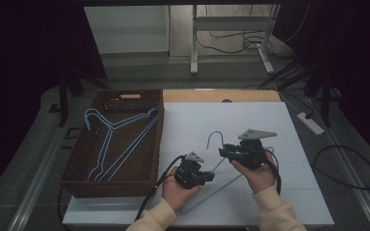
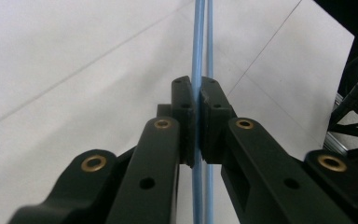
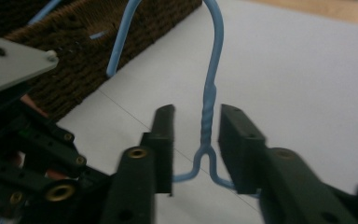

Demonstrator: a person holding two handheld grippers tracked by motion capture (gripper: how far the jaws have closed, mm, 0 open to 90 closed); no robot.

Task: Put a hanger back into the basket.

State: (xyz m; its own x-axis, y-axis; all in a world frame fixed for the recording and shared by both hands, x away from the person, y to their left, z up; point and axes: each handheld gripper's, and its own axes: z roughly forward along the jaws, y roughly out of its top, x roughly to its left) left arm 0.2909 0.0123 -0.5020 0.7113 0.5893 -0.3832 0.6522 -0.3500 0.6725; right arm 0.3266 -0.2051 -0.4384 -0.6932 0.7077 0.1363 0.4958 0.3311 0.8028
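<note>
On the white surface (image 1: 289, 144), one blue hanger (image 1: 215, 136); two in basket (image 1: 125, 96)
Left claw (image 1: 211, 176) pinches its wire; right claw (image 1: 225, 149) spread around the neck

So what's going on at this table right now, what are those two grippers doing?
A person is handling a light blue wire hanger over the white table with two hand-held tools. The left gripper is shut on one of the hanger's wires. The right gripper is open, its jaws either side of the hanger's twisted neck just below the hook, not yet closed. More blue hangers lie in the brown wicker basket at the left.
</note>
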